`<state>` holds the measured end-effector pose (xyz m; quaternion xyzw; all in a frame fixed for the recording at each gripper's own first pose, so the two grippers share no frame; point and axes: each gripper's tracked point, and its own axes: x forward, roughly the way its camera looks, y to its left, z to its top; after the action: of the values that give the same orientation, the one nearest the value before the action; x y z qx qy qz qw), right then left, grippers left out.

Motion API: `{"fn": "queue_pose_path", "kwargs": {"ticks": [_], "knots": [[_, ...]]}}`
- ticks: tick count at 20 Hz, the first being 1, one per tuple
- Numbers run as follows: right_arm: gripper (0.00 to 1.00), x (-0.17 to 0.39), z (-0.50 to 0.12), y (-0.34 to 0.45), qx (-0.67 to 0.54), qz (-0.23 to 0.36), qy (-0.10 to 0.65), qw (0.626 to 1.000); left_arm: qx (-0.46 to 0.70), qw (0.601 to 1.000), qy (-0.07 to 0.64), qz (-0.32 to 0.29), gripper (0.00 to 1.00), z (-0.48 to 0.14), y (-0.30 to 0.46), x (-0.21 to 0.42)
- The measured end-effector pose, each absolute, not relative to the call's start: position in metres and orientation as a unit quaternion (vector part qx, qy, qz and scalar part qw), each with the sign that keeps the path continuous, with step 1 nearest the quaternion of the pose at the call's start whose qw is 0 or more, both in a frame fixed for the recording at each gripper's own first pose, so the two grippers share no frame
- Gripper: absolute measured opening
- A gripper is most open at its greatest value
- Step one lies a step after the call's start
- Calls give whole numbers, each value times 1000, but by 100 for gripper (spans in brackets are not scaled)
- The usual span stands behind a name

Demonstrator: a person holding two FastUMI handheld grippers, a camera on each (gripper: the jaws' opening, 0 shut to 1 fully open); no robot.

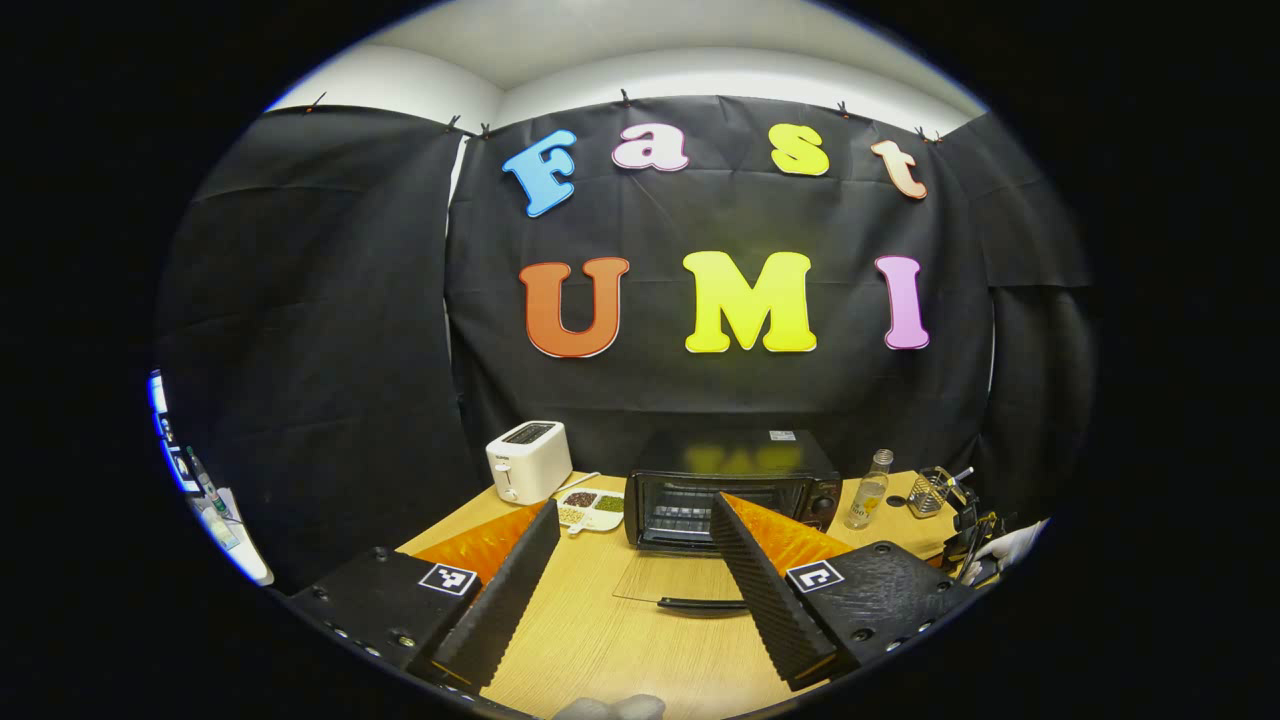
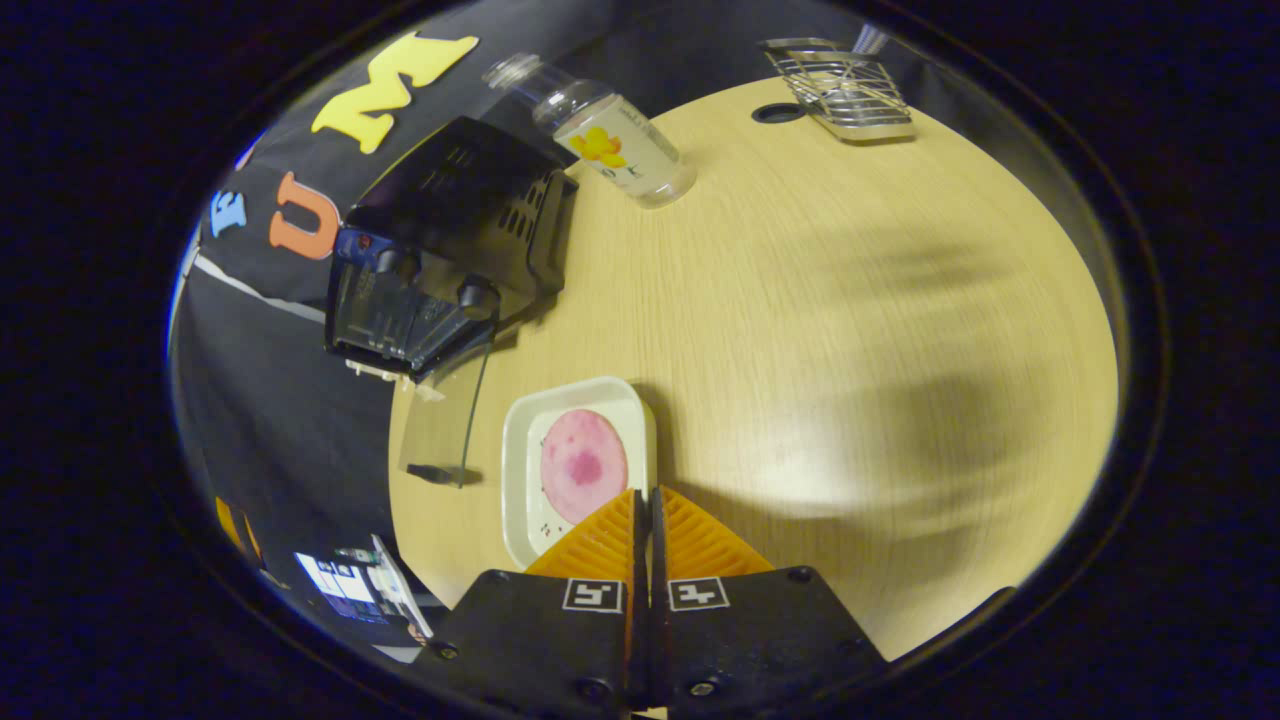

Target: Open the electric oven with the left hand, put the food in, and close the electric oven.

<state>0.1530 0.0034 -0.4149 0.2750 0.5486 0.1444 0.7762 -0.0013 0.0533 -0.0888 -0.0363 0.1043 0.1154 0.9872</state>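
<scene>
The electric oven [image 1: 735, 490] stands open, its glass door [image 1: 680, 580] down at twelve o'clock of the released left gripper [image 1: 630, 560]. The right gripper [image 2: 645, 515] clenches the white tray [image 2: 525, 470] holding the pink food [image 2: 583, 465]; loading and closing remain.

Left claw [image 1: 628, 560]: two black housings with screws along their edges, each bearing a square black-and-white marker, ribbed fingers [image 1: 760, 585]. Right claw [image 2: 646, 520]: the same markers at 6 o'clock.

The black electric oven [image 1: 735, 487] stands open, glass door [image 1: 668, 579] flat; pink food [image 2: 584, 466] lies on a white tray [image 2: 520, 470].
</scene>
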Motion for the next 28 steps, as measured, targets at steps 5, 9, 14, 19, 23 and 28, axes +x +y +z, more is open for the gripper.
{"fn": "queue_pose_path", "kwargs": {"ticks": [5, 9, 14, 19, 23, 28], "knots": [[4, 148, -393, -1, 331, 131, 514, 780, -39, 989, 101, 98, 96, -83, 49, 2], [4, 148, -360, 1, 367, 111, 476, 791, -34, 990, 103, 87, 96, -84, 46, 2], [0, 144, -309, 37, 405, 110, 419, 805, -21, 991, 108, 79, 96, -82, 48, 0], [4, 130, -293, 110, 453, 102, 376, 802, -6, 990, 115, 77, 96, -82, 59, -1], [0, 138, -314, 162, 473, 32, 344, 810, -5, 988, 132, 78, 96, -90, 77, -7], [4, 148, -344, 233, 516, 15, 326, 792, 19, 983, 134, 123, 96, -99, 113, -13]]}}
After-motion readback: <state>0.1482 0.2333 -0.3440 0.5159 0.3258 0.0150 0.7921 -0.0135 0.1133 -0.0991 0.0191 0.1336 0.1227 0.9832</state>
